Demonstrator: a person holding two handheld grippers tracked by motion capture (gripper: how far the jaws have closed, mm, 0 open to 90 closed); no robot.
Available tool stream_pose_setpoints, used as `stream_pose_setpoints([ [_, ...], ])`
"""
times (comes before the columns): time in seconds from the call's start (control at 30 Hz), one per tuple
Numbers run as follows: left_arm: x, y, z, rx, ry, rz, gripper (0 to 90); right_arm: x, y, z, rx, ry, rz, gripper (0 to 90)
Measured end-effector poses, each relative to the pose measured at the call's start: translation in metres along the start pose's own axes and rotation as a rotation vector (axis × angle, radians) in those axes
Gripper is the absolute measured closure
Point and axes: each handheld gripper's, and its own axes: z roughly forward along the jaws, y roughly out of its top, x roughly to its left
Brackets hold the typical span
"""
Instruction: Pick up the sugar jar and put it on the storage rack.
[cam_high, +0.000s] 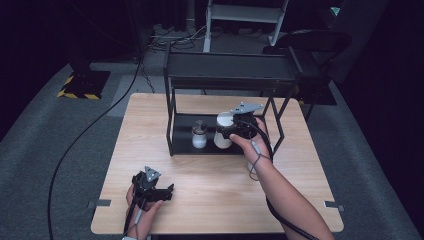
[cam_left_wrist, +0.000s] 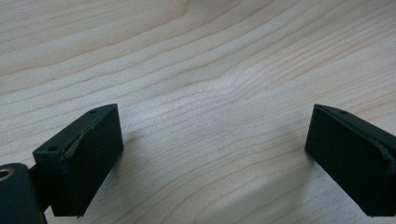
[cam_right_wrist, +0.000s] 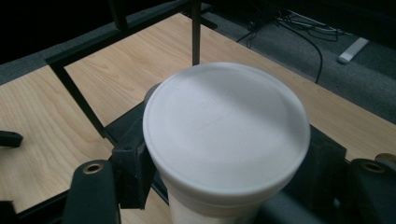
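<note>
A white lidded container (cam_high: 223, 131) stands at the front of the black shelf rack's (cam_high: 230, 72) bottom tray, and my right gripper (cam_high: 235, 129) is shut on it. In the right gripper view the container's round lid (cam_right_wrist: 226, 126) sits between the two black jaws, which press its sides. A small glass jar (cam_high: 199, 136) with white contents stands on the tray just left of it. My left gripper (cam_high: 162, 192) rests low over the wooden table (cam_high: 210, 175) near the front left, held by a hand. Its jaws stand wide apart over bare wood (cam_left_wrist: 210, 116), nothing between them.
The rack has a dark upper shelf and thin black posts (cam_right_wrist: 196, 28) around the container. A chair (cam_high: 320, 45) and cables (cam_high: 175, 37) lie beyond the table on the grey floor. A black cable (cam_high: 75, 145) runs along the floor at left.
</note>
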Motion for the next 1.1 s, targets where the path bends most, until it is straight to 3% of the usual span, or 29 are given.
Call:
stream_pose_setpoints([
  [0.43, 0.001, 0.000, 0.000, 0.000, -0.004, 0.002, 4.1, 0.002, -0.005, 0.031, 0.038, -0.049, 0.047, 33.1],
  [0.73, 0.001, 0.000, 0.000, -0.001, -0.003, 0.001, 4.2, 0.003, -0.011, 0.042, 0.048, -0.070, 0.075, 33.1],
  [1.1, 0.001, 0.000, 0.000, 0.000, -0.003, 0.002, 4.1, 0.002, -0.016, 0.050, 0.050, -0.065, 0.102, 33.1],
])
